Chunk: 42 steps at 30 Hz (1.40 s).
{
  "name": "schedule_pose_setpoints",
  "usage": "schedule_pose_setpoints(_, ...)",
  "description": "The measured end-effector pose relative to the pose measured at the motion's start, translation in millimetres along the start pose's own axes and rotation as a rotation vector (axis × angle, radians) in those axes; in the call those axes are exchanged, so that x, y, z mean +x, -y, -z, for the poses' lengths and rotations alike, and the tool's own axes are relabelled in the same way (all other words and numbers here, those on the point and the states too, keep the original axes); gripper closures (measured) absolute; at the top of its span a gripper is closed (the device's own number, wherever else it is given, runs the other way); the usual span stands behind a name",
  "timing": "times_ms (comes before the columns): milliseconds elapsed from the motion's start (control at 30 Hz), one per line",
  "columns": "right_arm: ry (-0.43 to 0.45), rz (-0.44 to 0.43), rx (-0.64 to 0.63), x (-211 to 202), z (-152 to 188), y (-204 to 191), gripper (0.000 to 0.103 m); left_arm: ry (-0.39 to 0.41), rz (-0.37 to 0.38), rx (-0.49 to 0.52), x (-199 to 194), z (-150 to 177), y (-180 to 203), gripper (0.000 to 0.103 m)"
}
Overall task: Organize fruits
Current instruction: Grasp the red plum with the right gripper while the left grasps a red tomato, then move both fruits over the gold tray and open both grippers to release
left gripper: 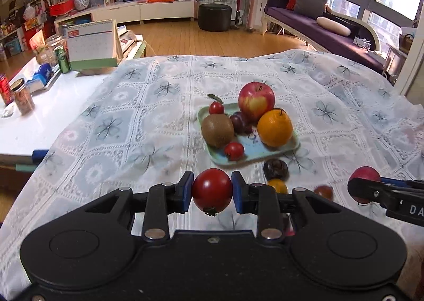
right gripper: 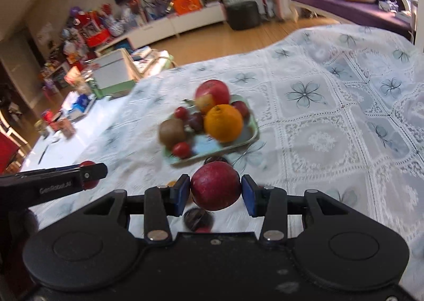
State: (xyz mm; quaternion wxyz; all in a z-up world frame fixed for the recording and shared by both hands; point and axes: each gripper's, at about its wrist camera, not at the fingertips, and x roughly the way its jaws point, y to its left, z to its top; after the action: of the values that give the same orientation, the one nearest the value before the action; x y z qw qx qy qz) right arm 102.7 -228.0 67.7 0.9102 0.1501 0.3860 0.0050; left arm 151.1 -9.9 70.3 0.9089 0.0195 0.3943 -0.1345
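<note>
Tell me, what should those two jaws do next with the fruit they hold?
Probably carry both forward to the green tray. The left gripper pinches a red tomato, the right gripper a dark red plum, and other fruit already sits there.

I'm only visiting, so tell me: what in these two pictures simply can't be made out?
- Left wrist view: small fruits on the cloth sit partly behind the left gripper, which holds a tomato.
- Right wrist view: a dark fruit lies blurred under the right gripper and its plum; its kind is unclear.
- Right wrist view: the tray of fruit is motion-blurred.
</note>
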Motion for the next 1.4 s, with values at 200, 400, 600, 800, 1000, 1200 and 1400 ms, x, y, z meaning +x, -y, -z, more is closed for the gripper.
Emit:
schedule_pose_setpoints(200,0.026,-0.024,-0.067,-45,51,-18,0.059,-0.008,-0.033,-0.023,-29,54,-4,0.064)
schedule_pose_setpoints(400,-0.004,-0.002,-0.206,-55,101,-39,0.059,-0.054,-0.082,-0.031,-38,100,-2,0.064)
schedule_pose_setpoints(600,-0.113,-0.055,-0.270,-51,132,-45,0.059,-0.111,-0.118,-0.007,-37,130,2,0.064)
schedule_pose_setpoints(800,-0.165,-0.081,-0.246,-48,137,-43,0.059,-0.150,-0.125,0.003,-34,144,4,0.064)
schedule_pose_setpoints(1000,-0.168,-0.117,-0.264,-49,139,-46,0.057,-0.135,-0.146,0.034,-37,147,7,0.059)
schedule_pose_setpoints(1200,-0.190,-0.121,-0.272,-46,140,-45,0.057,-0.150,-0.139,0.017,-37,147,3,0.059)
schedule_pose_setpoints(1400,-0.200,-0.098,-0.268,-44,140,-45,0.057,-0.167,-0.159,-0.002,-33,148,2,0.059)
